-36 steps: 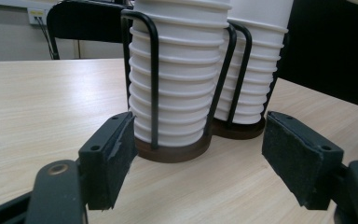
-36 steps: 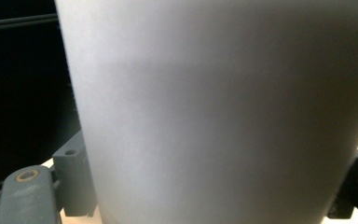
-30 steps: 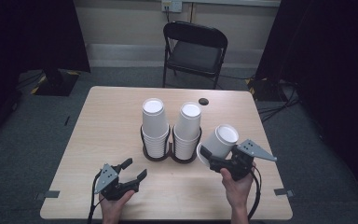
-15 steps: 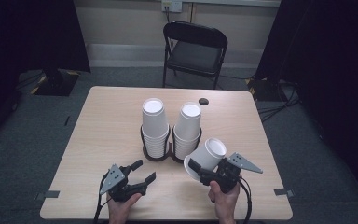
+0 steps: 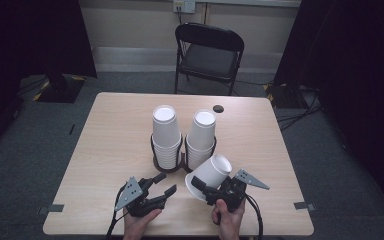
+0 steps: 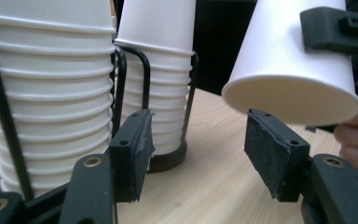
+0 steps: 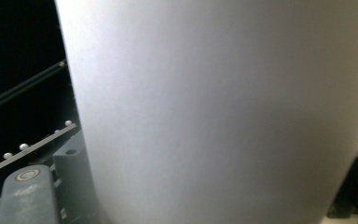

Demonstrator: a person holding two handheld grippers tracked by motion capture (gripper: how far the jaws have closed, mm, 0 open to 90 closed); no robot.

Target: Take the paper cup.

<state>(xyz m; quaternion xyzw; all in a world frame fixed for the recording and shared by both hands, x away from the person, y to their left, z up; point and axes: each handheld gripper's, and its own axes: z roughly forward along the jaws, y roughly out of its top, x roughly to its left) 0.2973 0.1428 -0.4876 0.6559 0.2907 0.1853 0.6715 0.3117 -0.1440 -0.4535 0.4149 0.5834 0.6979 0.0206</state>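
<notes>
The single paper cup (image 5: 211, 175), upside down and tilted, sits clamped in the right gripper (image 5: 215, 192) just in front of the cup holder (image 5: 182, 161) (two white stacks). Nearby, the left gripper (image 5: 164, 184) has been narrowing, jaws apart on nothing.

From my station the tabletop (image 5: 105, 145) reads as pale wood-grain laminate, smooth with a low sheen. The cup (image 6: 286, 65) I hold is white paper, matt, its rim rolled smooth; the two stacks of cups (image 5: 165, 135) look like the same matt paper. Their holder (image 6: 121, 70) is thin black wire with a slight gloss on a dark base. My left gripper (image 6: 198, 154) is matt black plastic with brass-coloured rivets, and its pads (image 6: 265, 149) are rough dark foam, frayed at the edges.
</notes>
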